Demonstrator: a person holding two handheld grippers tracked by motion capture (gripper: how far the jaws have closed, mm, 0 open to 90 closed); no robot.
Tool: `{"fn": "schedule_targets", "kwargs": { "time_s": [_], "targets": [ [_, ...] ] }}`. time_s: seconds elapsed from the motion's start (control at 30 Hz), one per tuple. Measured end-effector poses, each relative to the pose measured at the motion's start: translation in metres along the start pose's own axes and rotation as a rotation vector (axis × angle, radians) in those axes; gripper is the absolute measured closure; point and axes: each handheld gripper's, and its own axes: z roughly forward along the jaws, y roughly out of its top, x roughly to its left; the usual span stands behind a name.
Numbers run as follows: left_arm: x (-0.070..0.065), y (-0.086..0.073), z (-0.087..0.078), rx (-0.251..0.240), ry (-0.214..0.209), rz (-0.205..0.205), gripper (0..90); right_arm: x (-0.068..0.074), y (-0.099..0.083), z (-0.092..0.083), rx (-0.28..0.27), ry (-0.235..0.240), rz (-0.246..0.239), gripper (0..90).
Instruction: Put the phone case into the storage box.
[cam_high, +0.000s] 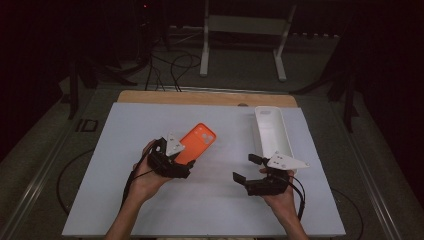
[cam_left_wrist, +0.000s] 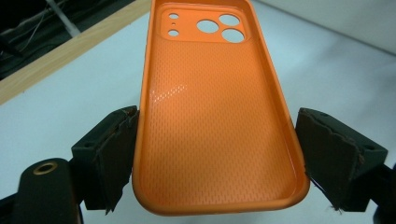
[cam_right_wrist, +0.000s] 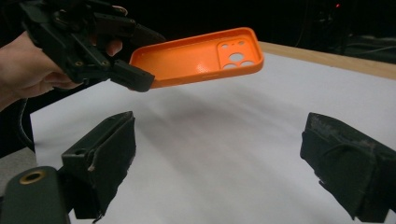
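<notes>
An orange phone case (cam_high: 198, 141) with camera cut-outs hangs tilted above the white table, inner side up. My left gripper (cam_high: 184, 162) is shut on its near end; in the left gripper view both pads press on the long edges of the case (cam_left_wrist: 215, 116). The right gripper view shows the case (cam_right_wrist: 201, 58) lifted clear of the table, with the left hand and gripper (cam_right_wrist: 135, 74) at the upper left. My right gripper (cam_high: 246, 168) is at the front right, open, with nothing but bare table between its jaws (cam_right_wrist: 219, 158).
A long white tray (cam_high: 270, 131) lies at the back right, just beyond my right hand. A white sheet (cam_high: 210, 205) covers the table, with a wooden edge (cam_high: 205, 97) at the back. Cables and a white stand (cam_high: 242, 25) are on the floor behind.
</notes>
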Motion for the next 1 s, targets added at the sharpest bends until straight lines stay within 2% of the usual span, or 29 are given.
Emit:
{"fn": "schedule_targets", "kwargs": {
  "time_s": [0.2,0.33,0.4,0.47,0.57,0.77,1.0],
  "targets": [
    [-0.004,0.006,-0.006,-0.033,-0.018,0.008,16.6,-0.002,0.007,0.017,0.02,0.009,0.026,10.3],
    [-0.007,0.009,-0.01,-0.05,-0.043,0.016,16.7,-0.007,0.013,0.024,0.008,0.032,0.08,10.3],
    [-0.008,0.01,-0.012,-0.057,-0.054,0.019,16.6,-0.008,0.014,0.025,0.008,0.034,0.087,10.3],
    [-0.011,0.013,-0.015,-0.072,-0.084,0.025,16.6,-0.012,0.017,0.03,0.01,0.053,0.13,10.4],
    [-0.015,0.015,-0.017,-0.086,-0.107,0.032,16.6,-0.015,0.021,0.034,0.011,0.064,0.154,10.4],
    [-0.021,0.018,-0.017,-0.101,-0.148,0.044,16.6,-0.016,0.029,0.044,0.016,0.065,0.167,10.4],
    [-0.023,0.02,-0.019,-0.127,-0.186,0.039,16.6,-0.02,0.037,0.05,0.012,0.073,0.189,10.4]
  ]
}}
